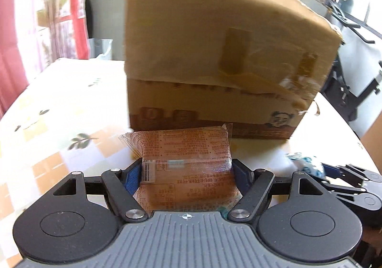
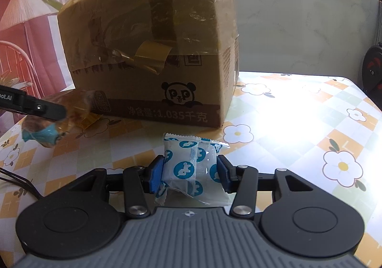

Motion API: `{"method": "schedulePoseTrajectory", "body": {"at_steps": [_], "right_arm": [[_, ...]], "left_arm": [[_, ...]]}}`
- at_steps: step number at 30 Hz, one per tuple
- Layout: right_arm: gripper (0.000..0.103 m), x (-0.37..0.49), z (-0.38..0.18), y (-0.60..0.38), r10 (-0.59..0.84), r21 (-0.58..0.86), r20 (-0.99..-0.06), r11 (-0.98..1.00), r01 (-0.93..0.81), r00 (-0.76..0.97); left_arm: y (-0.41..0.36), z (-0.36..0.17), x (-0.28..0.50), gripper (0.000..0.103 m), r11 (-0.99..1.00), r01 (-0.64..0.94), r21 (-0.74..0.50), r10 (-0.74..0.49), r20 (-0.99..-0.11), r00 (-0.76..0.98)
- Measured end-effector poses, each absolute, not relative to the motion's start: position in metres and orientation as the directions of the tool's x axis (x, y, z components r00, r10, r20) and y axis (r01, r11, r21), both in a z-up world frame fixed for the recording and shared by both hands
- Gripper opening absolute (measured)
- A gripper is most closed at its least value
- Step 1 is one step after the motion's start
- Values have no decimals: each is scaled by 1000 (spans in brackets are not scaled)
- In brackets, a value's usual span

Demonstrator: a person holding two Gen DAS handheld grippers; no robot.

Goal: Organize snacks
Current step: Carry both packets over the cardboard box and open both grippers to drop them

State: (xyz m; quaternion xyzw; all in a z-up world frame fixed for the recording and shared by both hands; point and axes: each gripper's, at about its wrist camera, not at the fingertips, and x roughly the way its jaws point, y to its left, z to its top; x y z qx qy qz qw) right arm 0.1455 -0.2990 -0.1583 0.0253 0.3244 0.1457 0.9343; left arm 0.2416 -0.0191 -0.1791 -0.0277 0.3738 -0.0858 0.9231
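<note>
Snacks are in both grippers at once. The brown cake packet [image 1: 188, 167], a clear wrapper printed with red text, sits crosswise in the left gripper [image 1: 185, 172], whose jaws are closed on its two sides; it is held above the worktop [image 1: 59, 110], just in front of the cardboard box [image 1: 214, 53]. The white packet with blue roundels [image 2: 193, 167] is pinched the same way by the right gripper [image 2: 191, 172], jaws narrowed onto its flanks and its crimped end pointing forward toward the box. From the right wrist view the left gripper's finger and its cake packet show at the left edge, near the box's lower corner, so the two hands are side by side and both face the box.

The box has a panda logo on its front and a taped flap standing up above the body, which suggests it is open on top, though its inside is hidden. Holding each packet by its sides probably leaves it free to drop cleanly. The flowered cloth covers the worktop around them.
</note>
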Motion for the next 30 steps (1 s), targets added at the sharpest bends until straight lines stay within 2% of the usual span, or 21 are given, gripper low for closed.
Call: {"method": "schedulePoseTrajectory", "body": {"at_steps": [8, 15, 18, 30], "right_arm": [[49, 146, -159, -293, 284, 119, -605, 956, -267, 744], [49, 138, -145, -287, 303, 93, -596, 946, -312, 744], [49, 131, -128, -288, 332, 109, -571, 937, -332, 750], [49, 133, -33, -280, 425, 90, -409, 900, -428, 808]], "left_arm": [[-5, -178, 237, 78, 986, 113, -122, -166, -666, 728], [8, -153, 226, 78, 983, 146, -113, -185, -601, 777], [16, -134, 227, 78, 981, 176, -75, -187, -573, 798], [9, -52, 226, 78, 964, 259, -67, -263, -409, 874]]}}
